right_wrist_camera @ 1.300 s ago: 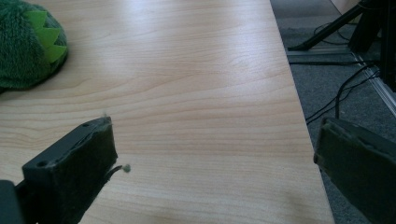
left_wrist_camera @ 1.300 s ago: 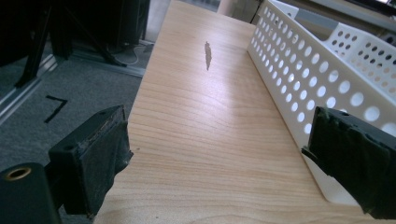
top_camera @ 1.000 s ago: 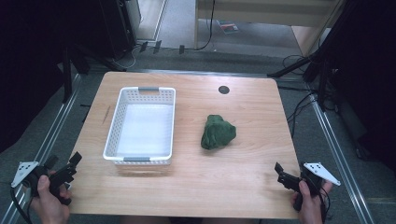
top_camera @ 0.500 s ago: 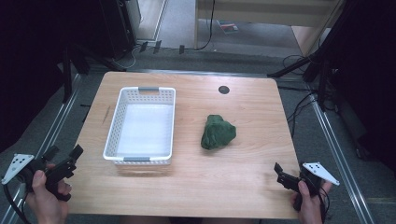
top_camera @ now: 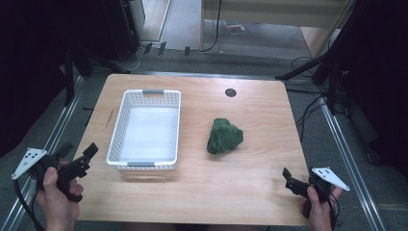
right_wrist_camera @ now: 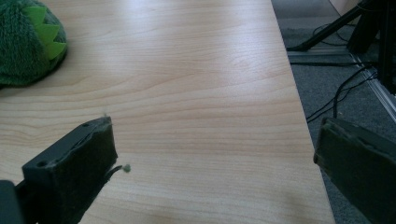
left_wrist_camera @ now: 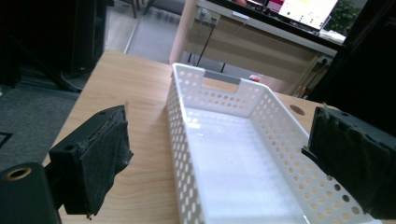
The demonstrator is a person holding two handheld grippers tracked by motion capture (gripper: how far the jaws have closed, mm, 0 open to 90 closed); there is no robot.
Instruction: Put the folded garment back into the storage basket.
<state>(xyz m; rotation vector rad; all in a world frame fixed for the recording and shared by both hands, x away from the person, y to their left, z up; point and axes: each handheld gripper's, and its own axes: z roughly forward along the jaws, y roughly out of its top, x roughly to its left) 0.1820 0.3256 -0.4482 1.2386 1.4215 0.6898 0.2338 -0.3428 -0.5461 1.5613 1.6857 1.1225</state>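
A white perforated basket (top_camera: pixel 144 96) stands empty on the left half of the wooden table (top_camera: pixel 260 110). To its right lies a green plush toy (top_camera: pixel 224 136), and its light green spikes (right_wrist_camera: pixel 42 32) appear at the top left of the right gripper view. My left gripper (top_camera: pixel 79 150) is held open at the table's near left corner and points at the basket's near end; the basket wall (left_wrist_camera: pixel 184 140) lies between its jaws (left_wrist_camera: pixel 219 126). My right gripper (top_camera: pixel 290 179) is open over the near right corner, with bare wood between its jaws (right_wrist_camera: pixel 217 128).
A small dark round grommet (top_camera: pixel 230 92) sits near the table's far edge. Metal rails (top_camera: pixel 346 159) run along both sides of the table, with cables (top_camera: pixel 312 108) on the floor to the right. A wooden desk (left_wrist_camera: pixel 261 51) stands beyond the far edge.
My left gripper has moved forward and to the right, closer to the basket's near corner. The right gripper, the toy and the basket have stayed put.
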